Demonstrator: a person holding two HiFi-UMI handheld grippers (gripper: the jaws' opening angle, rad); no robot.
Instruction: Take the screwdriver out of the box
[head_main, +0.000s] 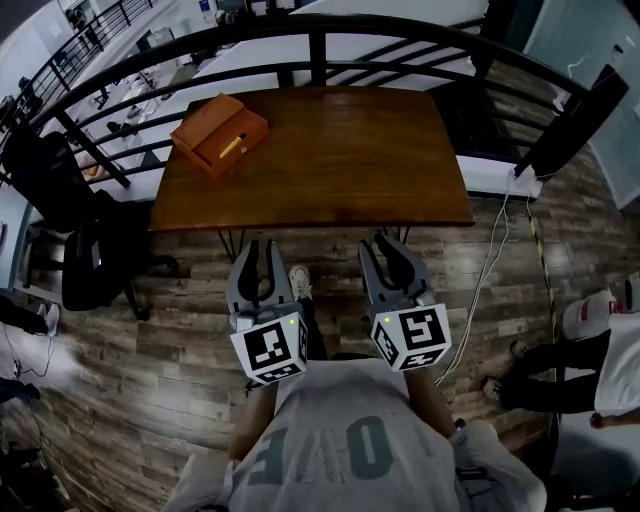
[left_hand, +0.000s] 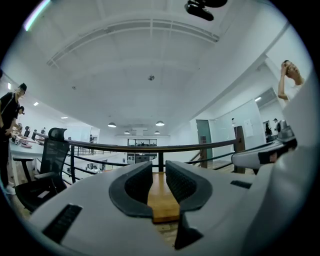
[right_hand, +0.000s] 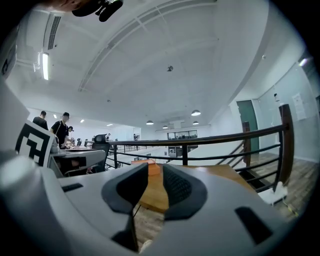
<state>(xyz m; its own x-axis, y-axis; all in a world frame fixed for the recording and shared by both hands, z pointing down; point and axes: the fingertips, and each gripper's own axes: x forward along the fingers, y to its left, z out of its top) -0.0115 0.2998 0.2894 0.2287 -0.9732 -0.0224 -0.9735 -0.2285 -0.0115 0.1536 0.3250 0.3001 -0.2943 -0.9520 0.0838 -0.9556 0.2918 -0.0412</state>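
Well short of the box (head_main: 200, 125) — left gripper (head_main: 261, 246) and right gripper (head_main: 385, 242) both pinched together, empty. I'd reach far-left, spread one, grab the screwdriver (head_main: 233, 146) mid-shaft.

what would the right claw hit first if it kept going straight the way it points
Probably the near edge of the table, framed between the jaws of the right claw, nothing before it. If the claw clears the tabletop, the orange box farther back comes next; height is unclear.

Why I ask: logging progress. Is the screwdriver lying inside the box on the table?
Yes, the head view shows the yellow-handled screwdriver lying in the open orange box near the table's left edge.
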